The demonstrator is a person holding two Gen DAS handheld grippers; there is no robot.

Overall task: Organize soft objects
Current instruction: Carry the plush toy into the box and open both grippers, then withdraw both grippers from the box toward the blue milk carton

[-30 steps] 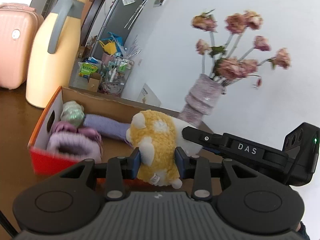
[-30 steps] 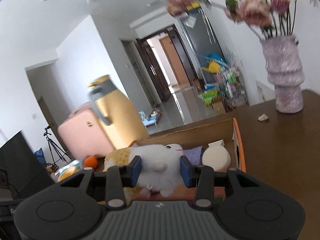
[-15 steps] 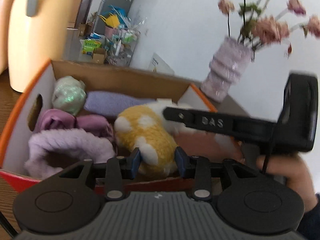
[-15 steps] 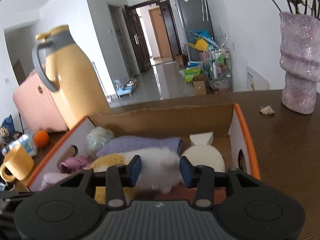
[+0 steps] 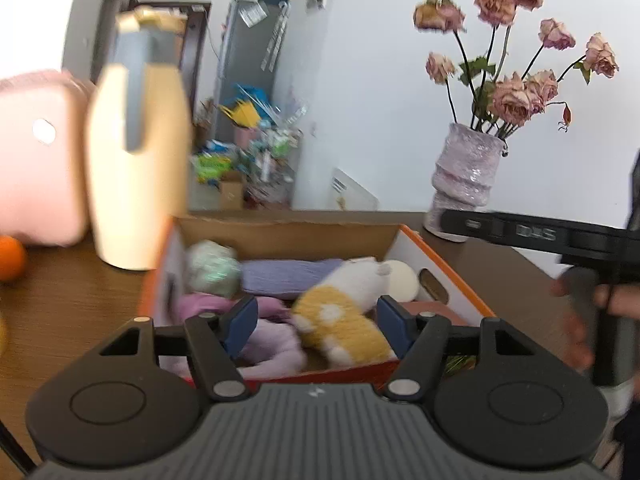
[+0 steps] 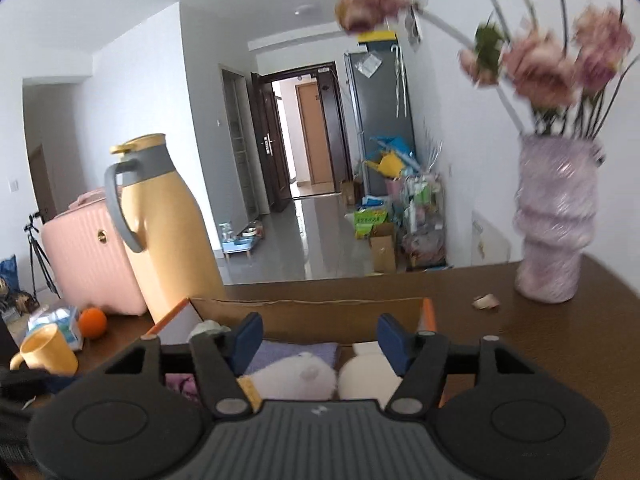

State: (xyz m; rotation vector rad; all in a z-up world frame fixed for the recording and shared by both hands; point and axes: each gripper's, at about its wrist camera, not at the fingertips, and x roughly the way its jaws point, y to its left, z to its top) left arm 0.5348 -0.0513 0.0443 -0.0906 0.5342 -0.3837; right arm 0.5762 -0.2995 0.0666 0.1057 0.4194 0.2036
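Left wrist view shows the left gripper [image 5: 314,322] with its fingers spread wide and holding nothing, poised just near of the cardboard box [image 5: 452,276] on the brown table [image 5: 72,300]. The yellow-and-white plush toy [image 5: 344,312] lies loose inside the box, toward its near right side, resting against a pale round cushion [image 5: 402,280] and beside a purple fluffy band [image 5: 272,344]; a folded lavender cloth [image 5: 292,276] and a pale green ball [image 5: 212,268] sit farther back. From the right wrist view, the right gripper [image 6: 320,344] is also wide apart and empty, above the near edge of the box with the plush's white end just below it. The chief risk seems to be the surroundings rather than the toy: the lilac vase [image 6: 554,224] of dried roses stands close on the right, and the tall yellow thermos jug [image 6: 168,232] stands just left of the box's far corner, so a careless sweep of either tool could tip one. The yellow mug [image 6: 44,350] and the orange [image 6: 92,322] at the left could likewise be knocked. The plush lies high on the pile, and a nudge to the light box might spill it over the near wall. Both views are motion-blurred, so fine contact cannot be judged.
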